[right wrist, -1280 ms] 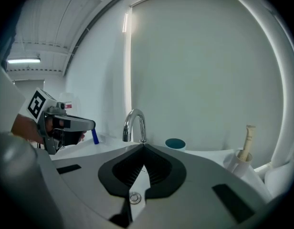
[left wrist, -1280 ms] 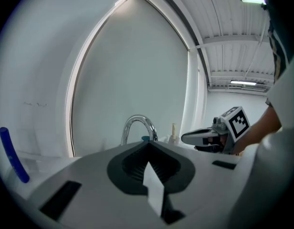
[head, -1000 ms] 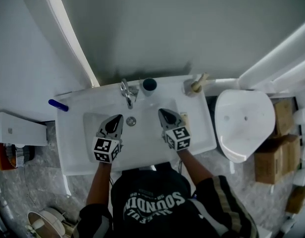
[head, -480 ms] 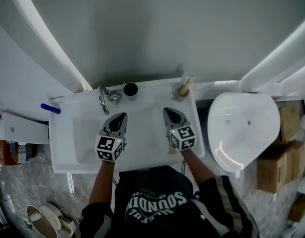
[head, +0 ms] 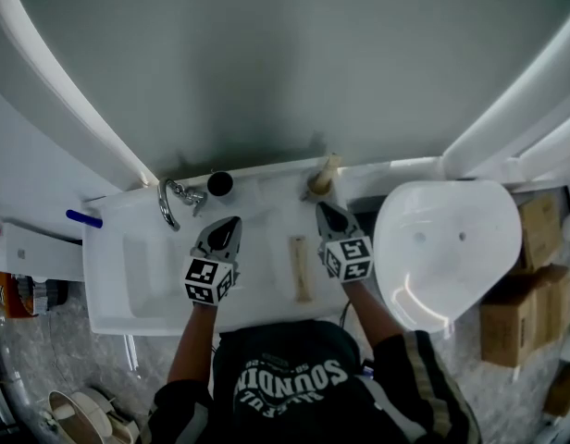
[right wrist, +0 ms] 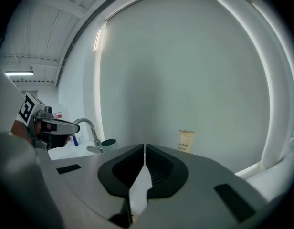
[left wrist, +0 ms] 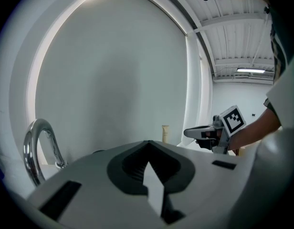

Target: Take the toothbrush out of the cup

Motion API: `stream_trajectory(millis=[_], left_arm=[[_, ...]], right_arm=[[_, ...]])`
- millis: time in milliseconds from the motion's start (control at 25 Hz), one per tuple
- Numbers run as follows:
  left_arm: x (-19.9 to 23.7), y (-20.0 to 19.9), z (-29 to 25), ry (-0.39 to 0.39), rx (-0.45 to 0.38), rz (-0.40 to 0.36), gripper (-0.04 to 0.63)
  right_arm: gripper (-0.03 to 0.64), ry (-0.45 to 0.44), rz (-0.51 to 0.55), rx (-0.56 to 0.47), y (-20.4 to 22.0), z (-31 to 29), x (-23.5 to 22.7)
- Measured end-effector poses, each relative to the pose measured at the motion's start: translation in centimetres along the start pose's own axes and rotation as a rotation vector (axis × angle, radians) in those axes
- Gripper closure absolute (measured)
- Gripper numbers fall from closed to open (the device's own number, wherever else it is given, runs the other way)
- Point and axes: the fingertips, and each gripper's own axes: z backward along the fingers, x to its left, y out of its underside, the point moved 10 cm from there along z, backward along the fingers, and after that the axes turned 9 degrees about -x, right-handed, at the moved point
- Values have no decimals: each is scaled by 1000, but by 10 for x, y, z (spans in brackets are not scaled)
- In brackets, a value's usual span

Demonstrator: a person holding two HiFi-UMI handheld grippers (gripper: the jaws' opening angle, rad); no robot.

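A beige toothbrush box [head: 322,172] stands tilted in a small cup [head: 312,191] at the back edge of the white sink counter [head: 266,285]; the right gripper view shows the box [right wrist: 186,141] ahead and to the right. A dark teal cup [head: 220,184] sits beside the faucet [head: 167,203]. My right gripper [head: 320,208] is shut and empty, just in front of the box and apart from it. My left gripper [head: 231,221], also shut and empty, hovers right of the faucet. In their own views, both the left gripper [left wrist: 148,143] and the right gripper [right wrist: 144,147] have jaws together.
A second beige box [head: 301,268] lies flat on the counter between the grippers. A blue object [head: 83,218] rests at the counter's far left. A white toilet [head: 442,248] stands right of the sink, with cardboard boxes [head: 521,303] beyond it. The grey wall rises behind the counter.
Both grippers have slid to the right along the counter, from over the basin to its right part. The right gripper now sits close to the toothbrush box. Jaws stayed shut.
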Motion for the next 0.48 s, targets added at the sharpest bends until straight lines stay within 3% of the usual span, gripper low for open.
stream_trajectory(millis=[120,240,480], left_arm=[[-5,1,-4,-3,6,2,597],[-7,2,-4,-13,12,2,597],[-5,3,4,-30,17,9,597]], right_arm=[[609,25,-18,-3,-2,-5,-15],[528,34,-42,0,-1,-11,-25],[512,59,-39,27,5,-21,-30]])
